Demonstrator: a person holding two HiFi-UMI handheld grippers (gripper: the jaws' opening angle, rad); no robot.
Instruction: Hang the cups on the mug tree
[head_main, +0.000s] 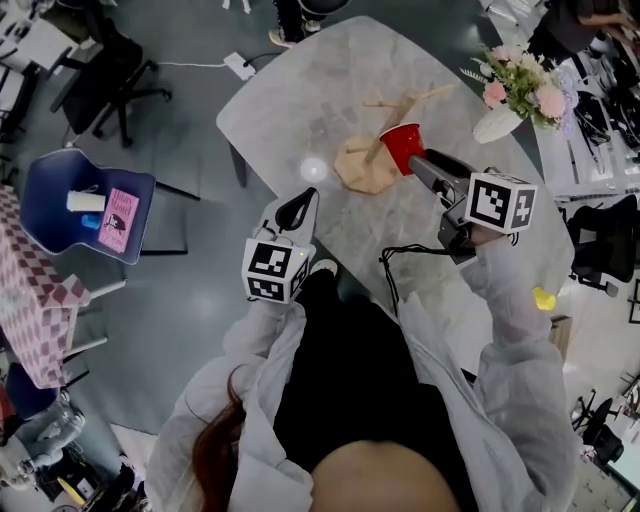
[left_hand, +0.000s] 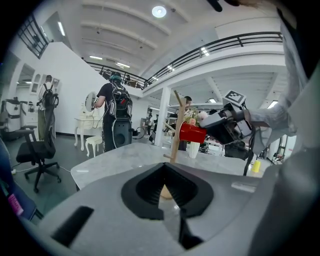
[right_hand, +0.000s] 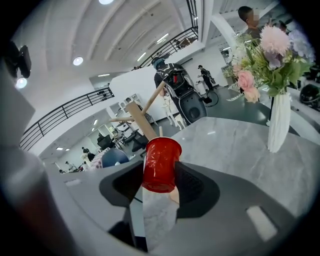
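The wooden mug tree (head_main: 366, 160) stands mid-table, with its trunk and pegs leaning to the right. A red cup (head_main: 402, 147) hangs in the air just right of the trunk, and my right gripper (head_main: 410, 158) is shut on it. In the right gripper view the red cup (right_hand: 161, 165) sits between the jaws with its mouth toward the mug tree (right_hand: 141, 121). I cannot tell whether it touches a peg. My left gripper (head_main: 298, 208) is at the table's near left edge, shut and empty. The left gripper (left_hand: 163, 181) points at the mug tree (left_hand: 175, 131) and the red cup (left_hand: 192, 133).
A white vase of pink flowers (head_main: 518, 95) stands at the table's far right; the vase (right_hand: 278, 122) is right of the cup. A black cable (head_main: 400, 256) lies on the near table. A blue chair (head_main: 88, 205) is on the floor at left. People (left_hand: 114, 111) stand beyond.
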